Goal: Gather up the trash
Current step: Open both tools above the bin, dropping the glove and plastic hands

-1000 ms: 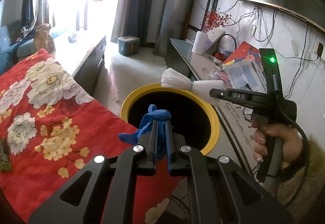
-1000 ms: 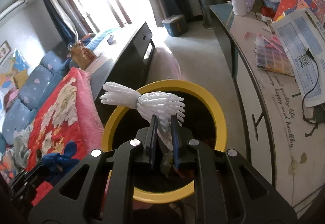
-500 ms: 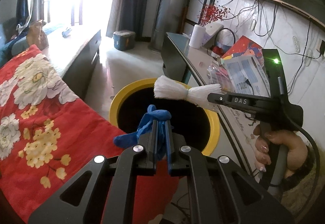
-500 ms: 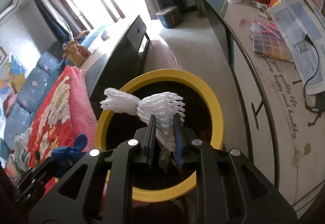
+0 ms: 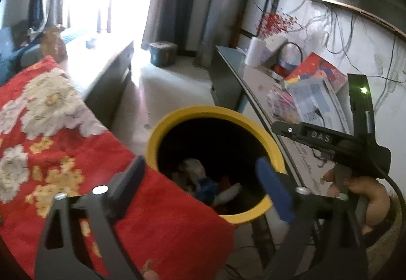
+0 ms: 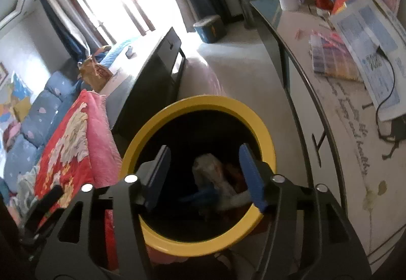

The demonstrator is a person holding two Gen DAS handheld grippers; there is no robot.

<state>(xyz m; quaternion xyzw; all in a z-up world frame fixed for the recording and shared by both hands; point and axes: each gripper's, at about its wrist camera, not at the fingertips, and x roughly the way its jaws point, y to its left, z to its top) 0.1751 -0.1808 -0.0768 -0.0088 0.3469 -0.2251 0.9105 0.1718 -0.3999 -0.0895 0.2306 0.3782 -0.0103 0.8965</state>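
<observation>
A yellow-rimmed black trash bin (image 5: pixel 175 116) (image 6: pixel 264 133) stands on the floor between the bed and the desk. My left gripper (image 5: pixel 203 176) is open and empty above the bin's near rim. My right gripper (image 6: pixel 203 173) is open and empty over the bin mouth; it also shows in the left wrist view (image 5: pixel 330 138), held by a hand. Inside the bin lie the blue glove (image 5: pixel 206 187) (image 6: pixel 200 195), the white foam net (image 5: pixel 228 193) (image 6: pixel 238 200) and other trash.
A red floral blanket (image 5: pixel 63 143) (image 6: pixel 68 153) covers the bed left of the bin. A desk (image 6: pixel 317 102) with papers, a paint box (image 6: pixel 330 56) and cables runs along the right. A dark bench (image 6: pixel 152 72) and a small box (image 6: pixel 209 27) are beyond.
Both grippers have opened. The blue glove dropped from the left one and the white foam net from the right one; both now lie inside the bin.
</observation>
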